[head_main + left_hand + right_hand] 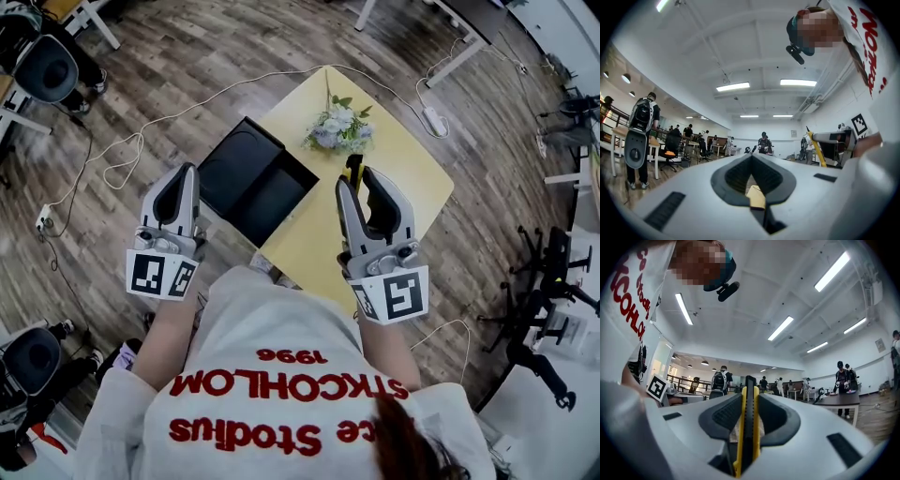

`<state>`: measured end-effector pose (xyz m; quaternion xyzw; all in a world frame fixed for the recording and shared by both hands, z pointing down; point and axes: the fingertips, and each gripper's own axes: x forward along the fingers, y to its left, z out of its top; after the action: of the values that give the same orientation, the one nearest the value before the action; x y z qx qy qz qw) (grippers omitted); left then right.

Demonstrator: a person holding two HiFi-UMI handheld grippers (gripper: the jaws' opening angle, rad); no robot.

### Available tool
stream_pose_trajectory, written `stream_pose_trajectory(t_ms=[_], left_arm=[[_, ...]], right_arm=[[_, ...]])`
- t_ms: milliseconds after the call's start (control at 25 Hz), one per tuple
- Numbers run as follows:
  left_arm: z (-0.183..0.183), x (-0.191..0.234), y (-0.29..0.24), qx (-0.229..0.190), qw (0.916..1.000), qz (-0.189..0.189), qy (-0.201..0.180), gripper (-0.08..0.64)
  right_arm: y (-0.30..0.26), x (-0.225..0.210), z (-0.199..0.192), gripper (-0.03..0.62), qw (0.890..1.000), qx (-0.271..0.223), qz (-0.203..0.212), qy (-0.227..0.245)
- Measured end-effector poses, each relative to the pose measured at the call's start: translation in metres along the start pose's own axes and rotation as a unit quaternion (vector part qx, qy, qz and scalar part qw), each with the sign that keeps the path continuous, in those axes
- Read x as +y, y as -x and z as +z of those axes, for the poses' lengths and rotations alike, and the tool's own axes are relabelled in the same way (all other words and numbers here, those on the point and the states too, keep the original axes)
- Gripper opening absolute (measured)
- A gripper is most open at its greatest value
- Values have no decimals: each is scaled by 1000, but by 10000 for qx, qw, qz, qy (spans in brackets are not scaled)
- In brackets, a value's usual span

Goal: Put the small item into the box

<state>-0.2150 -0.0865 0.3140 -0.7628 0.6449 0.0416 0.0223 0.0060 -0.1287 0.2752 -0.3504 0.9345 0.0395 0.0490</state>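
A black box [255, 180] lies open on the left corner of a yellow table [403, 164], its inside bare. My right gripper [357, 184] hangs over the table's near side, shut on a yellow and black utility knife [353, 167]. In the right gripper view the knife [748, 427] stands upright, and the right gripper [749, 401] clamps it between its dark pads. My left gripper [188, 174] is to the left of the box, over the floor. In the left gripper view the left gripper [751, 161] has its tips together, with nothing between them.
A bunch of pale flowers [339, 127] lies on the table behind the box. A white power strip [434, 120] rests at the far right edge, and its cable [122, 155] trails over the wooden floor. Office chairs [45, 67] stand at the left. People stand far off across the room.
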Motion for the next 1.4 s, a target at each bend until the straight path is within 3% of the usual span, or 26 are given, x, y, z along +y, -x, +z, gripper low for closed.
stream_pose_trajectory(t_ms=[280, 440, 640, 680, 760, 800, 960, 1040, 1400], left_arm=[[-11, 11, 6, 28, 9999, 95, 82, 2], [-18, 19, 10, 81, 9997, 182, 166, 2], [-34, 33, 24, 211, 9988, 353, 272, 2], [-37, 36, 27, 234, 9986, 385, 289, 2], [-42, 41, 32, 275, 9981, 452, 315, 2], [-44, 43, 35, 299, 9978, 490, 329, 2], [-54, 53, 47, 381, 9962, 670, 412, 2], [-59, 55, 52, 433, 9953, 729, 458, 2], [-71, 66, 74, 604, 9925, 920, 528, 2]], right_arm=[[-24, 34, -26, 112, 9976, 354, 598, 10], [-44, 58, -31, 112, 9953, 270, 919, -116], [-61, 95, -71, 112, 9861, 569, 1551, 184], [-60, 103, -88, 113, 9785, 892, 1790, 507], [-57, 117, -122, 114, 9513, 1563, 2329, 1279], [-58, 123, -132, 114, 9428, 1662, 2499, 1454], [-67, 149, -152, 114, 9341, 1454, 2867, 1551], [-65, 158, -171, 114, 9202, 1570, 3117, 1773], [-39, 179, -252, 114, 8261, 2231, 4377, 2760]])
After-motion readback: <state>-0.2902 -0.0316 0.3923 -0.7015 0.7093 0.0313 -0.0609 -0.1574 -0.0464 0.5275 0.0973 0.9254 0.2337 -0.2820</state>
